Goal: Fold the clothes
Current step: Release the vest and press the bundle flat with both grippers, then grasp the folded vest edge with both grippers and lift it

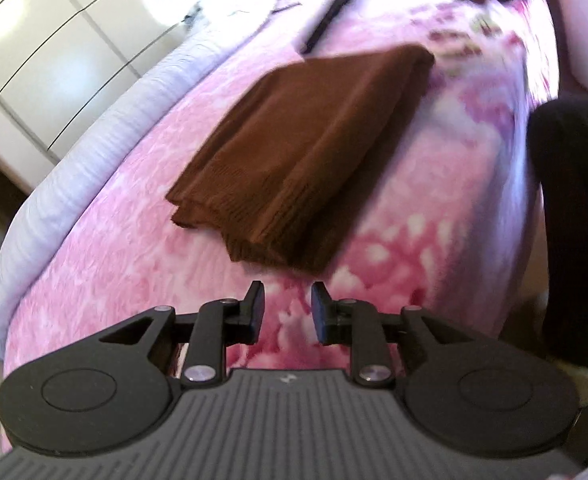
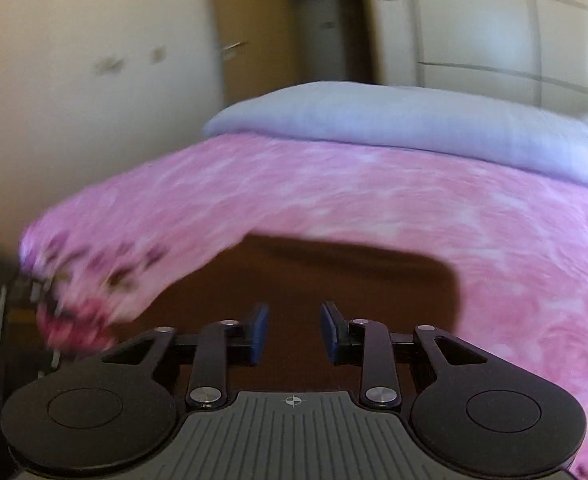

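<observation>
Above the pink bedspread (image 1: 133,216), the left gripper (image 1: 286,308) has its fingers spread, empty, just short of the folded brown garment (image 1: 294,152). The right gripper (image 2: 294,330), fingers likewise spread and empty, hovers over that garment (image 2: 314,276). A lilac pillow (image 2: 394,124) lies beyond.

A folded brown knit garment (image 1: 294,156) lies flat on the pink floral bedspread (image 1: 133,248). The left gripper (image 1: 287,308) hangs just short of its ribbed hem, fingers parted and empty, touching nothing.
</observation>
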`<state>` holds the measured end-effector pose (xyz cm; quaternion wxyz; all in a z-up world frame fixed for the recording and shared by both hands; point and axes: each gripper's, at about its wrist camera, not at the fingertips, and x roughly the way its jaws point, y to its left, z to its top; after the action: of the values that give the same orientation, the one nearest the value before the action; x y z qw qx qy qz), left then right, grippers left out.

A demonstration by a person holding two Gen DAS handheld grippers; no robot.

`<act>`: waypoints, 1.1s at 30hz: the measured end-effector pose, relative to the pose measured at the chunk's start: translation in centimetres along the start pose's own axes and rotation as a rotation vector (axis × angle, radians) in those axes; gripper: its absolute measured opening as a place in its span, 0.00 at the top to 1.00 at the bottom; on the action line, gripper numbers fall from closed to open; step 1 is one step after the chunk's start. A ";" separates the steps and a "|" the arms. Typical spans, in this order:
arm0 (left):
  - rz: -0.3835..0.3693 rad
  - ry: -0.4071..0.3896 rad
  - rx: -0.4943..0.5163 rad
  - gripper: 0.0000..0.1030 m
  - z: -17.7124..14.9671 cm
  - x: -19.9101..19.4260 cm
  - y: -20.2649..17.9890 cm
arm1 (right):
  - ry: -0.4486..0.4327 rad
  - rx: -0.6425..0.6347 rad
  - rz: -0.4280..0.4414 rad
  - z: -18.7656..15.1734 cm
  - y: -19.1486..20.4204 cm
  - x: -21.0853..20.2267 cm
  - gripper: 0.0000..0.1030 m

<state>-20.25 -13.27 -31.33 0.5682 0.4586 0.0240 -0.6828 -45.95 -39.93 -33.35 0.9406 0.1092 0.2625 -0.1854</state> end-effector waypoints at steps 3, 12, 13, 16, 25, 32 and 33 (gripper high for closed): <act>0.002 0.016 -0.018 0.76 0.9 0.4 -0.1 | 0.152 -0.073 -0.011 -2.8 2.6 2.7 0.69; 0.001 0.036 -0.062 0.75 2.7 1.0 -0.4 | 0.073 -0.131 -0.132 -3.8 6.2 -0.9 0.63; 0.001 0.035 -0.060 0.75 2.7 1.0 -0.5 | 0.078 -0.146 -0.141 -4.2 6.5 -1.4 0.59; 0.001 0.032 -0.054 0.74 2.6 0.9 -0.7 | 0.094 -0.154 -0.164 -5.0 7.1 -1.9 0.52; -0.001 0.026 -0.045 0.71 2.7 0.9 -0.9 | 0.188 -0.362 -0.284 -6.6 8.2 -1.6 0.39; 0.024 -0.031 -0.033 0.54 2.5 -0.6 -0.4 | 0.336 -0.737 -0.338 -7.5 8.8 1.4 0.37; 0.027 -0.045 -0.031 0.50 2.5 -0.9 -0.3 | 0.354 -0.780 -0.336 -7.8 8.8 1.9 0.37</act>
<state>-22.08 -13.88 -29.48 0.5848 0.4346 0.0154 -0.6848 -44.39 -30.16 -39.92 0.8090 -0.2670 0.4833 -0.2014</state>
